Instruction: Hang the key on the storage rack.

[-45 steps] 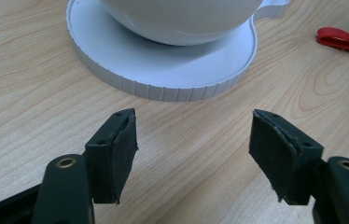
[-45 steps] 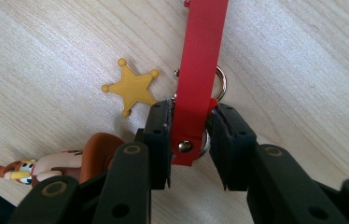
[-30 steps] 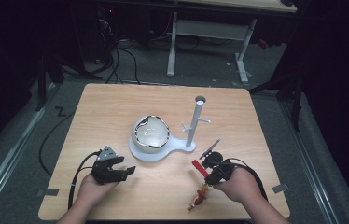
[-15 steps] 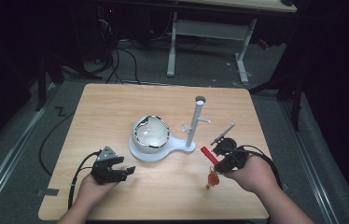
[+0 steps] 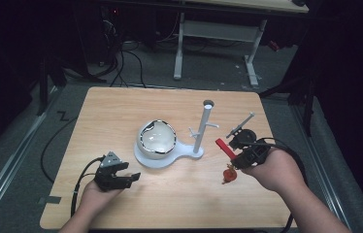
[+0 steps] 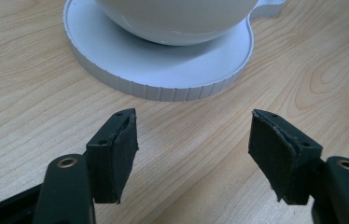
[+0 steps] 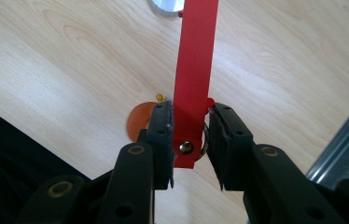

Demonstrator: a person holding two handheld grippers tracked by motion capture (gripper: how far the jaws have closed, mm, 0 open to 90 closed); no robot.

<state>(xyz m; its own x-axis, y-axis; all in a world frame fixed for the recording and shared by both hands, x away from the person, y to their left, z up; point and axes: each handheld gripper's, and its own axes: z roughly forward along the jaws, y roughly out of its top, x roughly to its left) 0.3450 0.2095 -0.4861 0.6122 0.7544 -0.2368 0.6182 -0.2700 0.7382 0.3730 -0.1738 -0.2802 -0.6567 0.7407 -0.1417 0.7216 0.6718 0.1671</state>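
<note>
Your right gripper [image 5: 238, 158], at lower right, clamps a red strap [image 7: 194, 70]; its long axis points up-left toward the white stand [image 5: 203, 127]. Your left gripper [image 6: 193, 156] rests unclenched, empty.

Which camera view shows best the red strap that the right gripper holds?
The right gripper view: the red strap runs up the middle, clamped between the right gripper's jaws, its rivet visible. The high view shows it small, above an orange charm. The left gripper view looks at the white stand.
</note>
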